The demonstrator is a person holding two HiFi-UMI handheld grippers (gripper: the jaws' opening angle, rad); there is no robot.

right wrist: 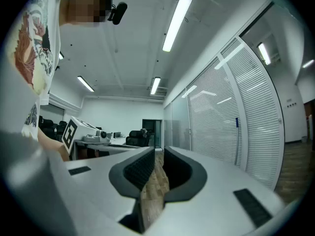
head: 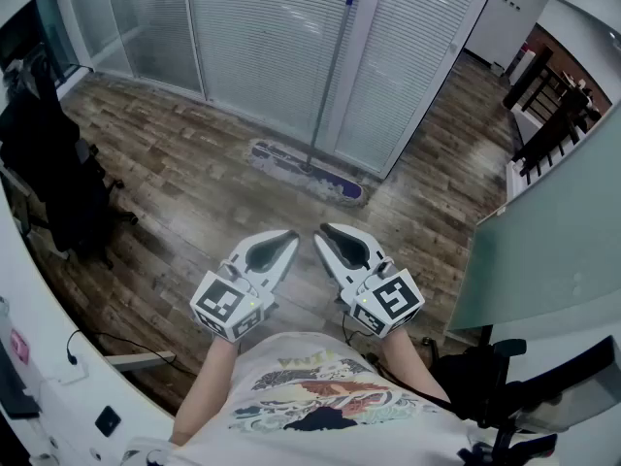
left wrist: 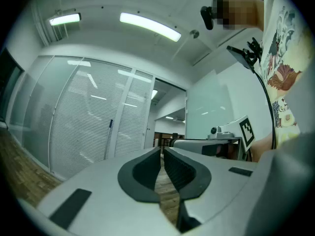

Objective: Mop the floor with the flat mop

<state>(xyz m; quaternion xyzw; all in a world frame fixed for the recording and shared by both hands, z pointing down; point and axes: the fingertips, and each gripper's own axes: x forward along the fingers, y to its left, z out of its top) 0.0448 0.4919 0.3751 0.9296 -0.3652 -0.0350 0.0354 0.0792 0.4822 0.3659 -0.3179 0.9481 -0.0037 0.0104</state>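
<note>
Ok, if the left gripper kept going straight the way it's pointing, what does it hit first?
Most likely the blind-covered glass partition, just right of the mop handle: the left gripper aims past the handle. The right gripper sits close beside that line; depth is unclear.

Glows cool and even from ceiling strip lights (left wrist: 149, 26), bright overhead. Leaves a soft sheen on the wooden floor (head: 194, 178) and only faint shadows. Bends straight lines hard toward the edges, with black corners in both gripper views.
</note>
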